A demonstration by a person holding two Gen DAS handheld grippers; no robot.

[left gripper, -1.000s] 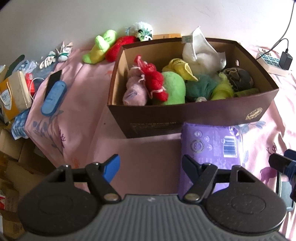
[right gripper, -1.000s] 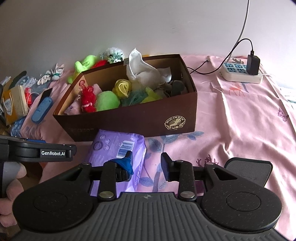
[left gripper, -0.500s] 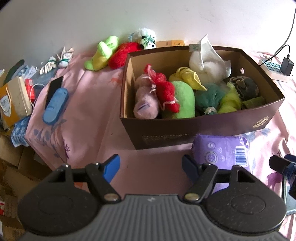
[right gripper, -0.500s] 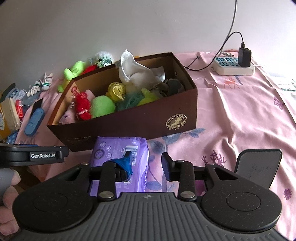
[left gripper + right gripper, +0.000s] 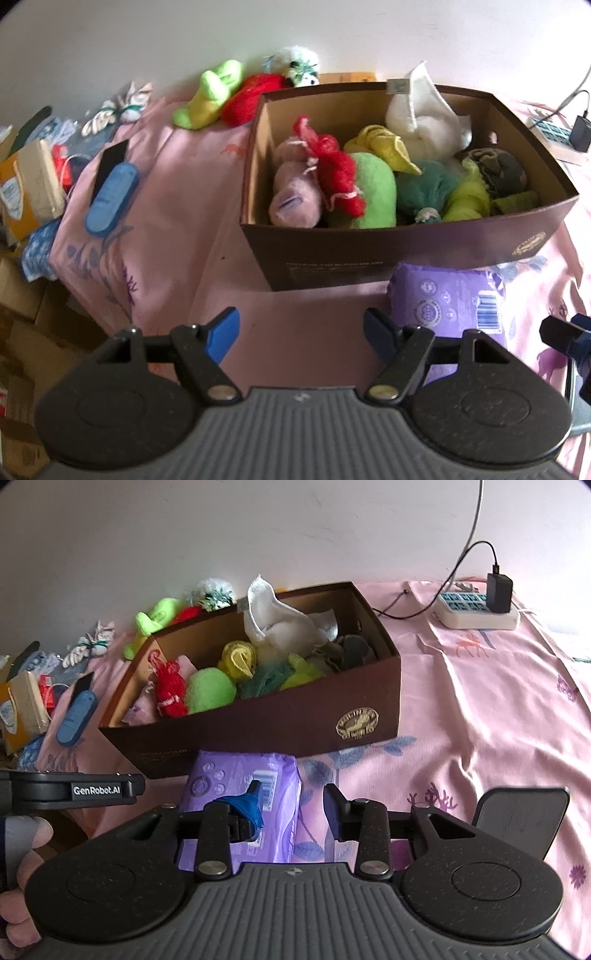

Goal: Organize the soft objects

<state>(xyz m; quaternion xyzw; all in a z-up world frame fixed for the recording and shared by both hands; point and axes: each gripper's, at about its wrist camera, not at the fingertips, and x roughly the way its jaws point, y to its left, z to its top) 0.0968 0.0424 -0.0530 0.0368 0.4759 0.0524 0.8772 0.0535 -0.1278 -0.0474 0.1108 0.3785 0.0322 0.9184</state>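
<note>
A brown cardboard box sits on the pink sheet, holding several soft toys: red, green, yellow, pink, teal and a white cloth. A purple soft pack lies in front of it. Behind the box lie a lime-green plush, a red plush and a white fluffy toy. My left gripper is open and empty, in front of the box. My right gripper is open and empty, over the pack's right edge.
A blue case and black card lie left of the box. A small white knotted toy lies far left. Cardboard boxes and clutter sit beyond the bed's left edge. A power strip with charger is at the back right. A dark pad lies right.
The left gripper has drifted left and back, so the box and pack shifted right in its view. The right gripper has pulled back slightly. Both stayed open.
</note>
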